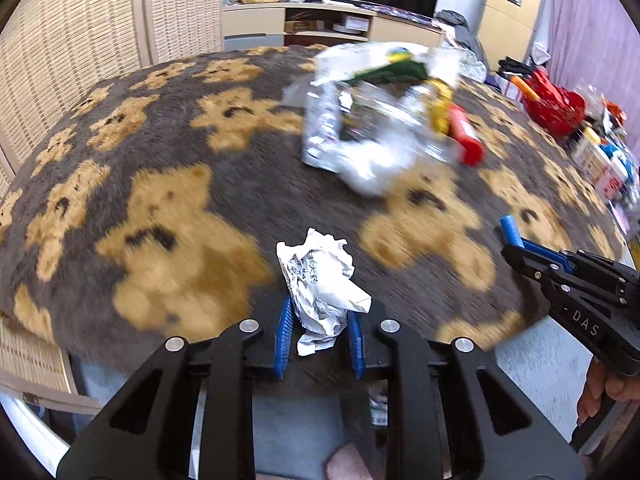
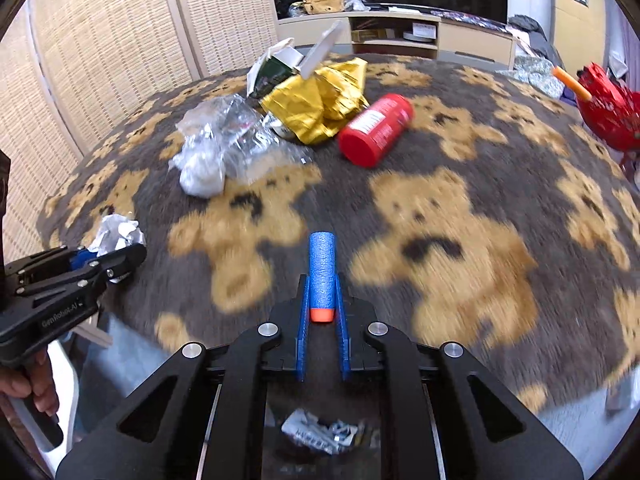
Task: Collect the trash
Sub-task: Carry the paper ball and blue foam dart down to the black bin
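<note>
While the bear-patterned table (image 2: 460,216) carries a heap of wrappers (image 2: 256,120) and a red can (image 2: 376,136) at its far side, you are in the carry step. Your left claw (image 1: 320,332) pinches a crumpled paper (image 1: 324,288) at the near edge; your right claw (image 2: 322,320) pinches a blue foam dart (image 2: 322,276). Next, I judge, both need a bin, perhaps the one showing litter (image 2: 324,432) below the edge.

Even, bright indoor light, no hard shadows. Heavy fisheye bend, black vignette in all corners. Motion blur smears the bear-print blanket (image 1: 160,208), worst from 3 to 9 o'clock. Glare on clear plastic wrap (image 2: 236,136) at 11 o'clock.
</note>
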Demonstrator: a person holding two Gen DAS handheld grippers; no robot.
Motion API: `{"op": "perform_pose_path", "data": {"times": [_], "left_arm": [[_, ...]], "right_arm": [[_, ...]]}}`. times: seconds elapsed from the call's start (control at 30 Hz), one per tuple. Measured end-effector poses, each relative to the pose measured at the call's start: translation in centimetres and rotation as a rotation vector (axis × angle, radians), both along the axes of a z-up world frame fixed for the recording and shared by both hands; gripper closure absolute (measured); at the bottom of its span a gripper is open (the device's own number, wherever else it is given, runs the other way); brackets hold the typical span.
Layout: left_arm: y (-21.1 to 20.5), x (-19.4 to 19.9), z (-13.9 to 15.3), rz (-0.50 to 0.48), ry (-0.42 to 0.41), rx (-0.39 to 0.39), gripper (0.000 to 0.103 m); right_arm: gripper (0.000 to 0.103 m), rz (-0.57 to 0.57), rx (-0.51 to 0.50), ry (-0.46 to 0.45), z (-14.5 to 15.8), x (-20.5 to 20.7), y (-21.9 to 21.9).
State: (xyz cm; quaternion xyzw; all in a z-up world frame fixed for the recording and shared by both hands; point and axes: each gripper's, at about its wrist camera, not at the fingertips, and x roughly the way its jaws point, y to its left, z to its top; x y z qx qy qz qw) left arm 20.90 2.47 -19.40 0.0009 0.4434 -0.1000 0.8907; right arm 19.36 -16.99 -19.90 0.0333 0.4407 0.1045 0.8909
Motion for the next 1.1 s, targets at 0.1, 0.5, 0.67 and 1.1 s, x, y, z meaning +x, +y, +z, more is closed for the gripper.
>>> {"op": "perform_pose_path", "data": {"times": [0.1, 0.5, 0.67, 1.1], "left_arm": [[-1.5, -1.7, 0.1, -0.027, 0.007, -0.013, 0.081], [-5.7, -8.7, -0.7, -0.096, 0.035, -0.033, 0.082], [-6.8, -10.8, -2.0, -0.117, 0.067, -0.031, 0.082], [-8.2, -12.4, -8.7, -0.140, 0.224, -0.043, 0.082]], "right_arm": [[0.090, -0.014, 0.021, 0.016, 0.0, -1.6, -1.3], [0.090, -0.058, 0.032, 0.067, -0.9, -7.9, -4.9], [0.090, -0.062, 0.033, 0.099, -2.0, -9.7, -5.4], [0.089, -0.055, 0.107, 0.272, -7.6, -10.9, -5.3]]}}
